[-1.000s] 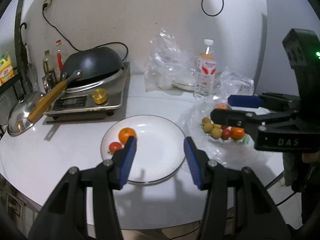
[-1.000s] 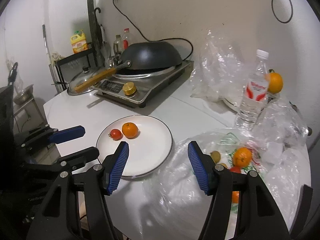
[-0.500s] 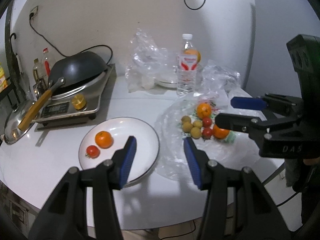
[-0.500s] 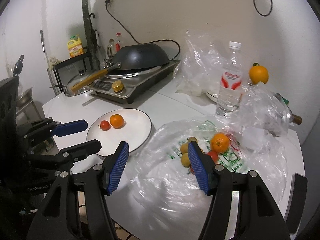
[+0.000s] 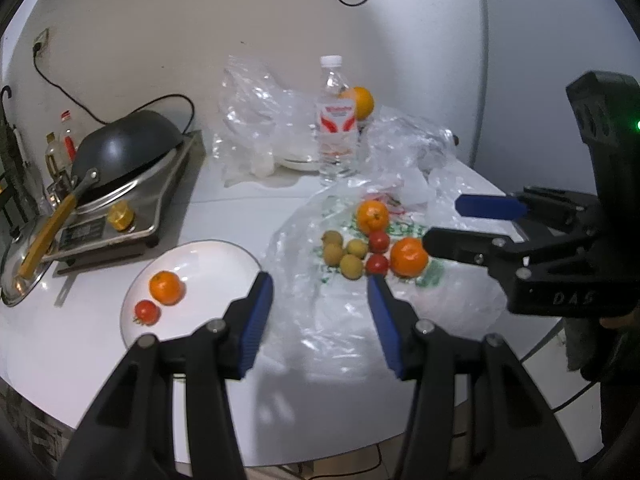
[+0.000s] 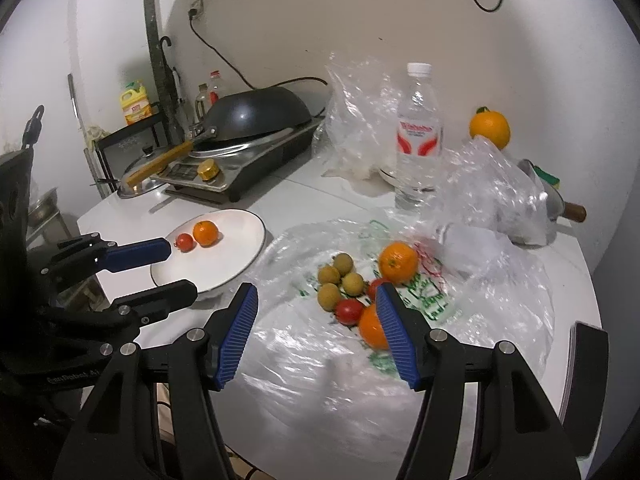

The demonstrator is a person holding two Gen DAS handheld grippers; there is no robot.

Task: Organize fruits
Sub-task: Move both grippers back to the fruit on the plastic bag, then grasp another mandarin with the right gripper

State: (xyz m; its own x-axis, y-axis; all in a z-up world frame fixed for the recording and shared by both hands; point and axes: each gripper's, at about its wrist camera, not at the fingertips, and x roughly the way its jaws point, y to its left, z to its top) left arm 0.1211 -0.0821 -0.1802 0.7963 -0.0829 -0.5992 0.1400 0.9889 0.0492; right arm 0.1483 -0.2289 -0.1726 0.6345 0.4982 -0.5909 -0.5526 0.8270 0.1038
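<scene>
A white plate [image 5: 216, 272] holds one orange [image 5: 166, 288] and one small tomato [image 5: 147, 312]. To its right, on a flat clear plastic bag [image 5: 344, 320], lie two oranges [image 5: 409, 257], two tomatoes [image 5: 377, 265] and several longans [image 5: 344, 254]. My left gripper [image 5: 319, 284] hangs open and empty over the near edge of the bag, between the plate and the pile. My right gripper [image 6: 316, 294] is also open and empty, just in front of the pile [image 6: 336, 276]; its right finger covers part of the near orange [image 6: 372, 328]. The plate [image 6: 232, 252] lies to its left.
An induction cooker with a black wok [image 5: 120, 152] stands at the back left, with a pot lid [image 5: 20, 276] beside it. A water bottle [image 5: 337, 120], another orange [image 5: 362, 102] and crumpled plastic bags [image 5: 256, 120] crowd the back. The round table's edge runs close below both grippers.
Both grippers have swung to the right, away from the plate and towards the fruit pile on the plastic bag. Their jaws have stayed equally wide and empty.
</scene>
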